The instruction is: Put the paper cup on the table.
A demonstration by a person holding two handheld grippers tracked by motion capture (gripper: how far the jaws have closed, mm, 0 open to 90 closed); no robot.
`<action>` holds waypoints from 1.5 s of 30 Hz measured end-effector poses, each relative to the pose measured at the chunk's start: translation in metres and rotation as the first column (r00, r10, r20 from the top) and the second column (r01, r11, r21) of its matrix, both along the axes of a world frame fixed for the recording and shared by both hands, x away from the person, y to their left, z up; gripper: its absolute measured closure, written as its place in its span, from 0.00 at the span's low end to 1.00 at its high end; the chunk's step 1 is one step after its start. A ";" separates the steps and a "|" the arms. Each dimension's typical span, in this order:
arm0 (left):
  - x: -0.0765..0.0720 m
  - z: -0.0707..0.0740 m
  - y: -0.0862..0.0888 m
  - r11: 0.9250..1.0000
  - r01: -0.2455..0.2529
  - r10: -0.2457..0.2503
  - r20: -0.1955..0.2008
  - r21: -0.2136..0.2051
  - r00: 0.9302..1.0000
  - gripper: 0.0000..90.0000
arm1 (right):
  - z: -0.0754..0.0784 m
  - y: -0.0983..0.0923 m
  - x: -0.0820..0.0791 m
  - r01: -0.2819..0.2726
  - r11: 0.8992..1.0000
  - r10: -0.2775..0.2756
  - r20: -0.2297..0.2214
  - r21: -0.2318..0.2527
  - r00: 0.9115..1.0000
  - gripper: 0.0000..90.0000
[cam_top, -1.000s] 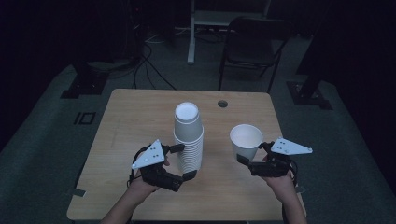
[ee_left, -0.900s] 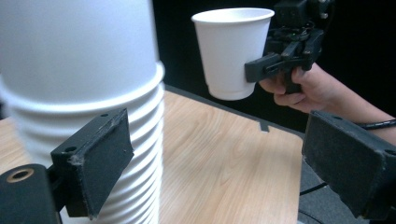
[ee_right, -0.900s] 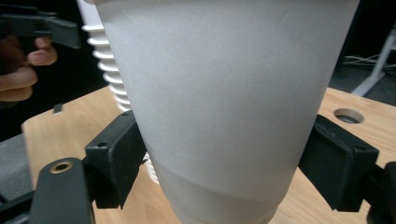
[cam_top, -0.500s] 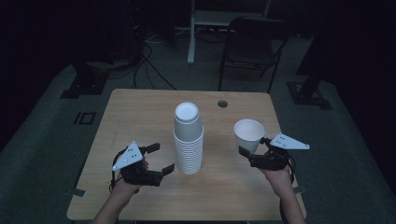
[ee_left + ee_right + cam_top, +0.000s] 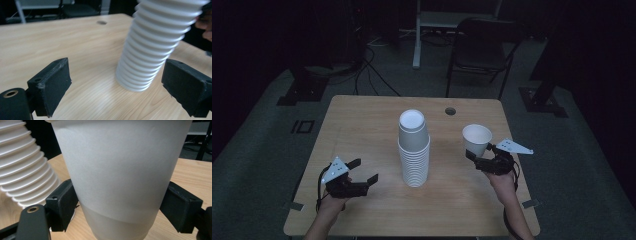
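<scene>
A tall stack of white paper cups [image 5: 414, 150] stands at the middle of the wooden table [image 5: 362, 120]. My right gripper [image 5: 475, 157] is shut on a single white cup [image 5: 476, 139], held upright to the right of the stack; its jaws press both sides of that cup [image 5: 120, 177]. My left gripper [image 5: 364, 172] is open at the front left, apart from the stack. Ahead of its wide-spread jaws, the stack [image 5: 155, 45] stands on the right side.
A round cable hole [image 5: 450, 111] sits near the table's far edge. A dark chair [image 5: 482, 45] and a white desk leg [image 5: 417, 35] stand beyond the table. Cables lie on the floor at the back left.
My left gripper has let go of the stack's base and drawn back to the left, open. My right gripper has carried the single cup slightly up and right.
</scene>
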State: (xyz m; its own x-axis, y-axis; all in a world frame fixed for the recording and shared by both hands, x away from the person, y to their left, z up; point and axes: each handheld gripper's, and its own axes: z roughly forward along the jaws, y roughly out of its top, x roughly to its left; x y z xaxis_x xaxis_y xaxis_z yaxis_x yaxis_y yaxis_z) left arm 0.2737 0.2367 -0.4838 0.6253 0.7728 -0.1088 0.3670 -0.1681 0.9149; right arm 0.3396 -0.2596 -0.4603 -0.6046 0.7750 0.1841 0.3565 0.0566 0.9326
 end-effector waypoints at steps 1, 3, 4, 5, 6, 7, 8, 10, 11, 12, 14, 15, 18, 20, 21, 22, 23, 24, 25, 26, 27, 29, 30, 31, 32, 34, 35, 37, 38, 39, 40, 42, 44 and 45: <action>0.000 -0.003 0.002 1.000 -0.014 0.014 0.001 0.020 1.000 0.10 | -0.002 0.000 0.003 0.007 1.000 -0.007 0.002 -0.002 1.000 0.22; 0.001 -0.009 0.009 0.999 -0.034 0.035 -0.015 0.034 0.999 0.10 | -0.006 0.000 0.009 0.015 1.000 -0.015 -0.010 -0.003 1.000 0.22; 0.001 -0.011 0.011 0.998 -0.046 0.047 -0.018 0.036 0.999 0.10 | -0.009 0.000 0.013 0.017 1.000 -0.017 -0.020 -0.006 1.000 0.22; 0.002 -0.013 0.012 0.997 -0.055 0.056 -0.020 0.047 0.998 0.10 | -0.011 0.000 0.015 0.020 1.000 -0.020 -0.024 -0.007 1.000 0.22; 0.002 -0.016 0.015 0.997 -0.065 0.066 -0.026 0.050 0.997 0.10 | -0.013 0.001 0.016 0.028 1.000 -0.028 -0.026 -0.012 0.999 0.22; 0.003 -0.019 0.018 0.996 -0.075 0.077 -0.033 0.049 0.997 0.10 | -0.015 0.001 0.019 0.026 1.000 -0.026 -0.036 -0.013 0.999 0.22; 0.003 -0.022 0.020 0.995 -0.087 0.089 -0.043 0.055 0.995 0.10 | -0.018 0.001 0.022 0.031 0.999 -0.031 -0.039 -0.015 0.999 0.22; 0.003 -0.028 0.024 0.993 -0.102 0.105 -0.053 0.060 0.993 0.10 | -0.023 0.001 0.027 0.040 0.999 -0.041 -0.052 -0.017 0.998 0.22; 0.003 -0.030 0.026 0.991 -0.110 0.114 -0.059 0.073 0.992 0.10 | -0.025 0.001 0.029 0.052 0.998 -0.053 -0.051 -0.022 0.997 0.22; 0.003 -0.030 0.026 0.991 -0.110 0.114 -0.059 0.073 0.992 0.10 | -0.027 0.001 0.031 0.049 0.999 -0.050 -0.064 -0.014 0.997 0.22; 0.003 -0.037 0.032 0.991 -0.122 0.127 -0.083 0.056 0.988 0.10 | -0.032 0.001 0.035 0.063 0.998 -0.065 -0.079 -0.016 0.995 0.22; 0.002 -0.039 0.033 0.990 -0.125 0.130 -0.082 0.058 0.988 0.10 | -0.035 0.002 0.037 0.064 0.998 -0.066 -0.087 -0.021 0.994 0.22; 0.002 -0.041 0.036 0.988 -0.140 0.145 -0.086 0.069 0.986 0.10 | -0.041 0.003 0.041 0.078 0.996 -0.081 -0.099 -0.037 0.992 0.22; 0.003 -0.042 0.038 0.987 -0.148 0.154 -0.092 0.069 0.984 0.10 | -0.045 0.002 0.045 0.086 0.996 -0.089 -0.116 -0.034 0.989 0.22; 0.003 -0.043 0.039 0.986 -0.152 0.158 -0.091 0.064 0.983 0.10 | -0.047 0.003 0.047 0.099 0.994 -0.103 -0.121 -0.039 0.987 0.22; 0.003 -0.044 0.039 0.986 -0.154 0.159 -0.094 0.063 0.983 0.10 | -0.049 0.003 0.049 0.103 0.994 -0.108 -0.130 -0.039 0.986 0.22; 0.003 -0.044 0.039 0.986 -0.154 0.159 -0.094 0.063 0.983 0.10 | -0.049 0.003 0.049 0.103 0.994 -0.108 -0.130 -0.039 0.986 0.22; 0.002 -0.046 0.040 0.985 -0.158 0.164 -0.093 0.070 0.982 0.10 | -0.054 0.004 0.052 0.126 0.991 -0.132 -0.134 -0.052 0.982 0.22; 0.002 -0.047 0.040 0.985 -0.158 0.164 -0.102 0.069 0.981 0.10 | -0.055 0.004 0.053 0.127 0.990 -0.134 -0.136 -0.061 0.981 0.22; 0.002 -0.048 0.040 0.985 -0.157 0.164 -0.104 0.071 0.981 0.10 | -0.057 0.004 0.054 0.144 0.987 -0.153 -0.136 -0.074 0.979 0.22; 0.002 -0.049 0.040 0.985 -0.158 0.165 -0.103 0.073 0.981 0.10 | -0.059 0.004 0.054 0.154 0.985 -0.164 -0.134 -0.080 0.977 0.22; 0.001 -0.049 0.040 0.985 -0.159 0.166 -0.105 0.074 0.981 0.10 | -0.060 0.004 0.055 0.158 0.984 -0.169 -0.136 -0.083 0.976 0.22; 0.001 -0.049 0.039 0.984 -0.160 0.167 -0.100 0.075 0.981 0.10 | -0.064 0.003 0.057 0.180 0.980 -0.192 -0.147 -0.088 0.970 0.22; 0.001 -0.049 0.039 0.985 -0.159 0.166 -0.099 0.073 0.981 0.10 | -0.066 0.002 0.058 0.180 0.979 -0.193 -0.151 -0.094 0.970 0.22; 0.001 -0.048 0.039 0.984 -0.161 0.168 -0.100 0.074 0.981 0.10 | -0.068 0.002 0.058 0.184 0.977 -0.199 -0.153 -0.108 0.968 0.22; 0.001 -0.049 0.039 0.984 -0.161 0.168 -0.102 0.074 0.981 0.10 | -0.072 0.003 0.059 0.188 0.973 -0.208 -0.157 -0.132 0.966 0.22; 0.001 -0.049 0.039 0.984 -0.161 0.168 -0.104 0.077 0.980 0.10 | -0.074 0.003 0.059 0.191 0.972 -0.212 -0.161 -0.138 0.964 0.22; 0.002 -0.050 0.039 0.983 -0.161 0.170 -0.105 0.088 0.980 0.10 | -0.078 0.003 0.060 0.193 0.970 -0.217 -0.168 -0.145 0.962 0.22; 0.002 -0.050 0.039 0.983 -0.161 0.170 -0.105 0.088 0.980 0.10 | -0.078 0.003 0.060 0.193 0.970 -0.217 -0.168 -0.145 0.962 0.22; 0.002 -0.050 0.039 0.983 -0.161 0.170 -0.105 0.088 0.980 0.10 | -0.079 0.003 0.060 0.193 0.970 -0.217 -0.168 -0.146 0.962 0.22; 0.003 -0.051 0.039 0.981 -0.166 0.176 -0.109 0.095 0.978 0.10 | -0.080 0.003 0.060 0.192 0.972 -0.214 -0.169 -0.137 0.962 0.21; 0.003 -0.052 0.040 0.981 -0.168 0.178 -0.112 0.096 0.978 0.10 | -0.080 0.003 0.060 0.187 0.972 -0.210 -0.166 -0.142 0.964 0.21; 0.003 -0.052 0.040 0.979 -0.173 0.185 -0.110 0.105 0.977 0.10 | -0.080 0.004 0.059 0.184 0.971 -0.208 -0.163 -0.153 0.965 0.21; 0.003 -0.053 0.041 0.978 -0.177 0.189 -0.112 0.108 0.976 0.10 | -0.081 0.004 0.059 0.183 0.971 -0.208 -0.161 -0.156 0.965 0.21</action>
State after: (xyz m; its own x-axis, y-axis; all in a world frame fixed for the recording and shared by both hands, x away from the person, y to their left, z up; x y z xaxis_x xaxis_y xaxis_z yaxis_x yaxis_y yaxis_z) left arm 0.2771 0.2779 -0.5369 0.4587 0.8836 -0.0938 0.5066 -0.1734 0.8445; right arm 0.3984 -0.2551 -0.5410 -0.4069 0.9002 0.1555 0.5303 0.0941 0.8426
